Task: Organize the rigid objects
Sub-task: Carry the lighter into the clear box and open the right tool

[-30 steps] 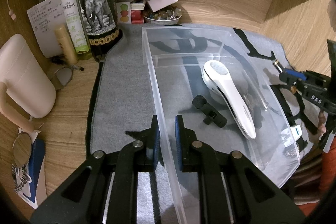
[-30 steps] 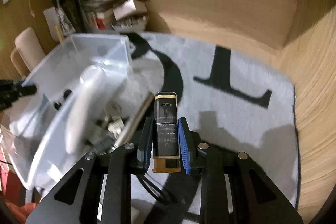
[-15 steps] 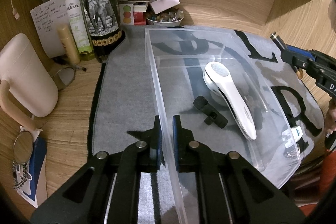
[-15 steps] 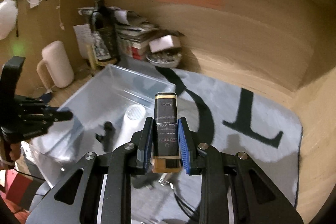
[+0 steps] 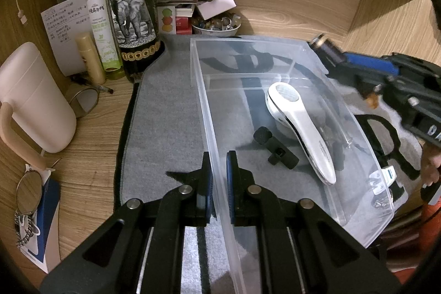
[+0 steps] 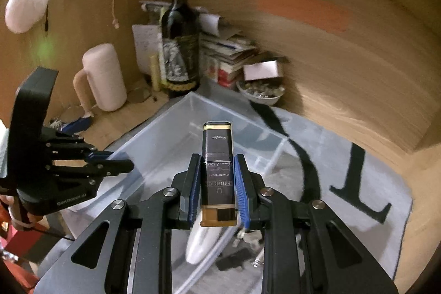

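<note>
We log: left gripper [image 5: 219, 178] clamped on the clear bin [image 5: 275, 46] wall at 6 o'clock — right gripper [image 6: 216, 192] pinching a black-and-gold bottle [image 6: 217, 170] above it.

Open room over the far half of the clear bin [image 5: 317, 54], above its bare floor near the far wall. Blocked along the bin's right side by a white handheld device [image 5: 300, 126], and at the middle by a small black clip-on piece [image 5: 275, 149] just beside it. Left wall of the bin taken up by the left gripper [image 5: 219, 179], clamped on that rim. Free strip of grey mat [image 5: 165, 115] left of the bin. Crowded far-left corner of the desk: wine bottle [image 5: 132, 10], green spray bottle [image 5: 102, 26], small bowl [image 5: 217, 25], pale pitcher [image 5: 33, 98]. Wide bare mat right of the bin in the right wrist view.
</note>
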Demonstrator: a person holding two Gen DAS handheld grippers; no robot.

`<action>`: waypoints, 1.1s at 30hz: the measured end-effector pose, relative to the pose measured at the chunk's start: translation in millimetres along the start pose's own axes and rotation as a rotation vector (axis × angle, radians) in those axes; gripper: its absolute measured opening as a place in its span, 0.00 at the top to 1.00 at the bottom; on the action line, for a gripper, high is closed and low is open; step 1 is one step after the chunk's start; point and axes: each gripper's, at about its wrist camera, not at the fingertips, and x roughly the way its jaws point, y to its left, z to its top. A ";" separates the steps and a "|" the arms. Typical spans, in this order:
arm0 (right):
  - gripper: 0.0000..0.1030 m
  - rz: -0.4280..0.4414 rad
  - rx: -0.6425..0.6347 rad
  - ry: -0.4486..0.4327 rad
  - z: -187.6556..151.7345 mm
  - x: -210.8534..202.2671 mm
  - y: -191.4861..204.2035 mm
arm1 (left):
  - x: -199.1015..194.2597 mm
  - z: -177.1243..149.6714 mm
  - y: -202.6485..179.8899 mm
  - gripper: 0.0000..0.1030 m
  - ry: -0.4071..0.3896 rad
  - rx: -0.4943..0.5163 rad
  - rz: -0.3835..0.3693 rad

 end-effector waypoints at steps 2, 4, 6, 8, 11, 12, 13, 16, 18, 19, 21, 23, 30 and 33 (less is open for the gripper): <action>0.79 0.010 -0.012 0.026 0.3 9.3 5.1 | -0.5 -0.3 -0.4 0.92 -0.001 0.000 0.000; 0.79 0.019 -0.021 0.057 -0.1 18.9 9.2 | -0.4 -0.1 -0.7 0.92 -0.001 0.000 0.000; 0.79 0.030 -0.029 0.085 -0.6 27.5 13.0 | -0.3 0.0 -0.7 0.92 -0.001 0.000 0.000; 0.79 0.040 -0.034 0.114 -1.7 35.9 15.7 | -0.1 0.3 -0.8 0.92 0.000 0.001 0.001; 0.79 0.049 -0.034 0.161 -5.6 47.5 17.4 | -0.6 -0.6 -0.6 0.92 -0.002 0.000 0.000; 0.79 0.050 -0.036 0.175 -6.8 51.1 17.8 | -0.3 -0.2 -0.7 0.92 -0.002 0.000 0.000; 0.79 0.047 -0.040 0.189 -8.2 54.6 17.9 | -0.6 -0.6 -0.5 0.92 -0.002 0.000 0.000; 0.79 0.042 -0.046 0.224 -11.3 61.2 17.0 | -0.2 0.1 -0.7 0.92 -0.003 -0.001 -0.001; 0.79 0.046 -0.042 0.243 -12.4 64.9 15.9 | -0.1 0.1 -0.8 0.92 -0.002 0.000 -0.001; 0.79 0.048 -0.040 0.250 -13.0 66.2 15.6 | -0.6 -0.7 -0.6 0.92 -0.002 0.001 0.000; 0.79 0.046 -0.043 0.257 -13.9 68.3 16.4 | -0.4 -0.5 -0.9 0.92 -0.002 0.002 0.001; 0.77 0.051 -0.045 0.261 -14.5 68.3 17.0 | -0.6 -0.9 -0.5 0.92 -0.003 0.001 0.000; 0.58 0.041 -0.036 0.208 -11.2 54.3 14.2 | -0.5 -0.9 -0.8 0.92 -0.003 0.001 0.000; 0.53 0.034 -0.021 0.178 -7.9 44.0 9.6 | -0.4 -0.9 -0.6 0.92 -0.003 0.002 0.001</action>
